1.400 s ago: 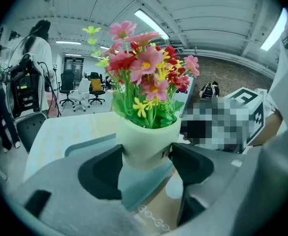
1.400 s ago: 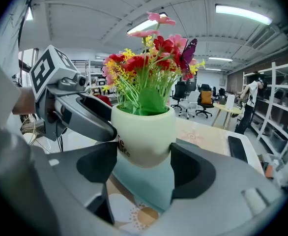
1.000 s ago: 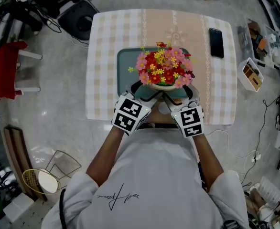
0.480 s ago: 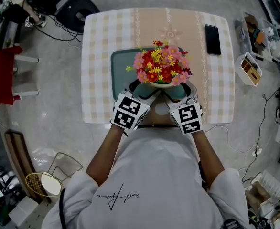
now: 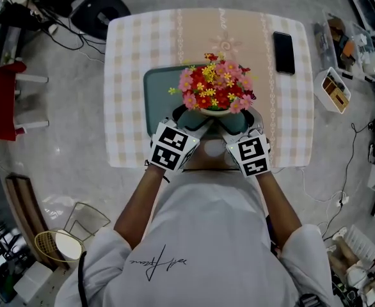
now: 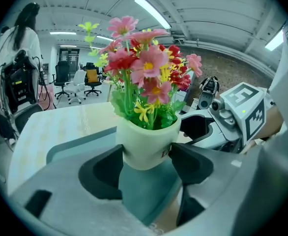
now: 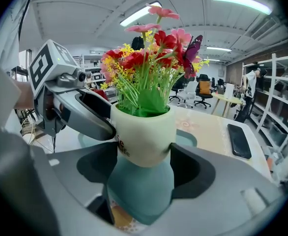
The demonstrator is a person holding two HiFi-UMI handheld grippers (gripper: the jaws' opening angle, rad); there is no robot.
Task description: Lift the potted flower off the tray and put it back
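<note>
Head view only: whole tray (image 5: 159, 88) on checked tabletop (image 5: 130, 75), phone (image 5: 283, 52) far right.
Gripper views only: cream wall of pot (image 6: 146, 146), jaws against it.
Left hand-held gripper (image 6: 146, 166): wide open, clamped on pot.
Right hand-held gripper (image 7: 143, 173): likewise, from opposite side.
Pot: between both, over tray's near part; contact unclear.

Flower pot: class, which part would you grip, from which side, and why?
Grip the flower pot by its bare wall below the rim, coming from the near side, slanting down. The flowers overhang the rim and block the top; left gripper and right gripper clamp that wall.
</note>
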